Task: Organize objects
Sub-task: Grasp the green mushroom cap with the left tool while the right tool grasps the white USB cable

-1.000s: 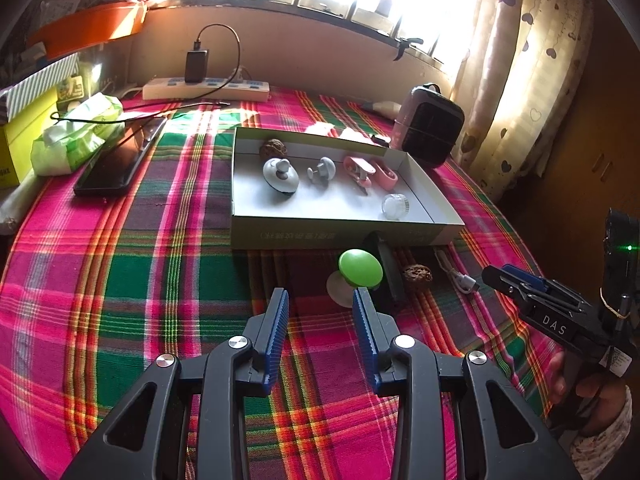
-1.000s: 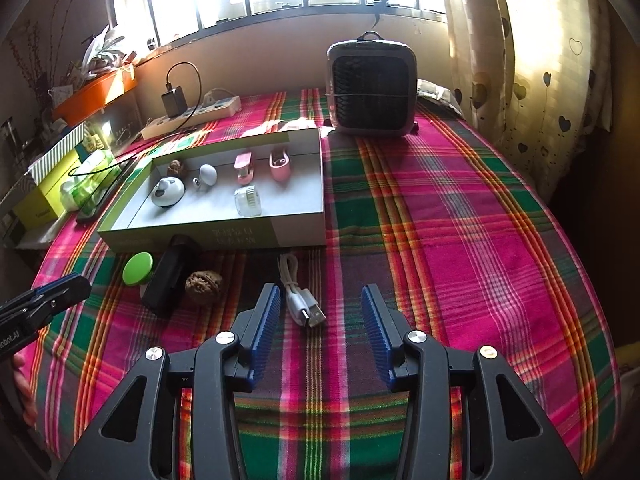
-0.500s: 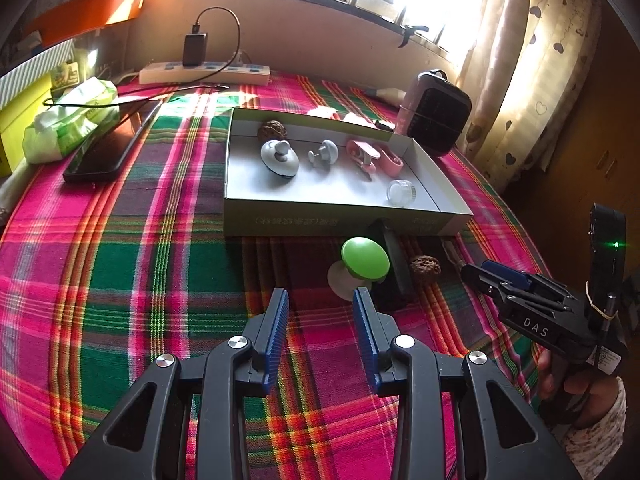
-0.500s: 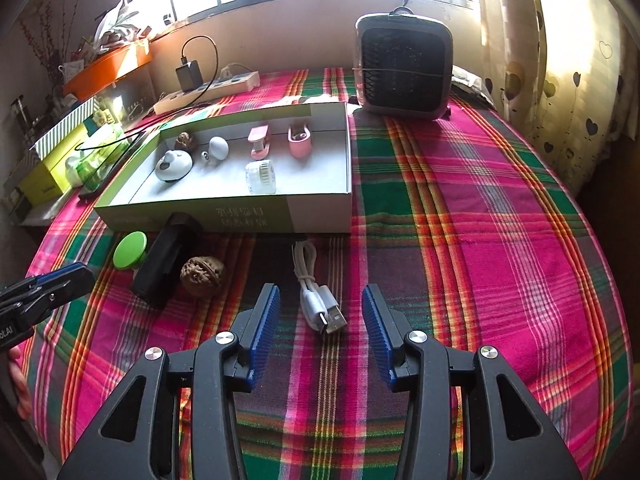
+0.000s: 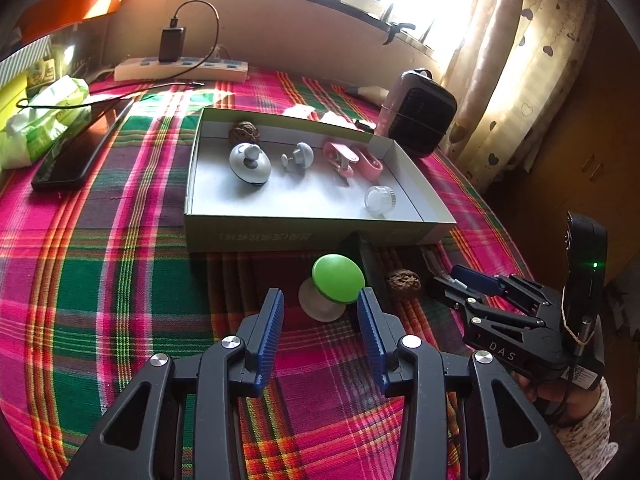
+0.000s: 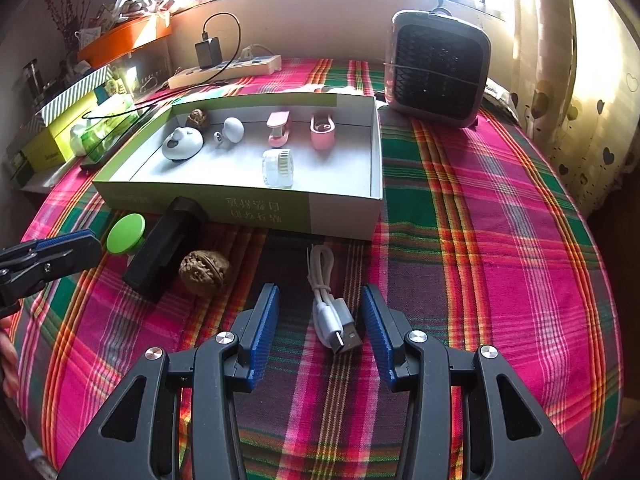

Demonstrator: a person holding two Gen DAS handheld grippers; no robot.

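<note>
A shallow cardboard box on the plaid cloth holds a walnut, grey and pink small items and a clear jar. In front of it lie a green-capped mushroom piece, a black block, a walnut and a coiled white USB cable. My left gripper has its jaws opening just short of the green piece, nothing pressed between the pads. My right gripper stands open with the cable's plug end between its fingers, untouched.
A small dark fan heater stands behind the box at right. A power strip with a charger, a black phone and a green wipes pack lie at the back left. Curtains hang at right.
The left jaws have spread wider and the green piece now sits closer to them. The right gripper has come lower and nearer, so the cable's plug lies between its fingers.
</note>
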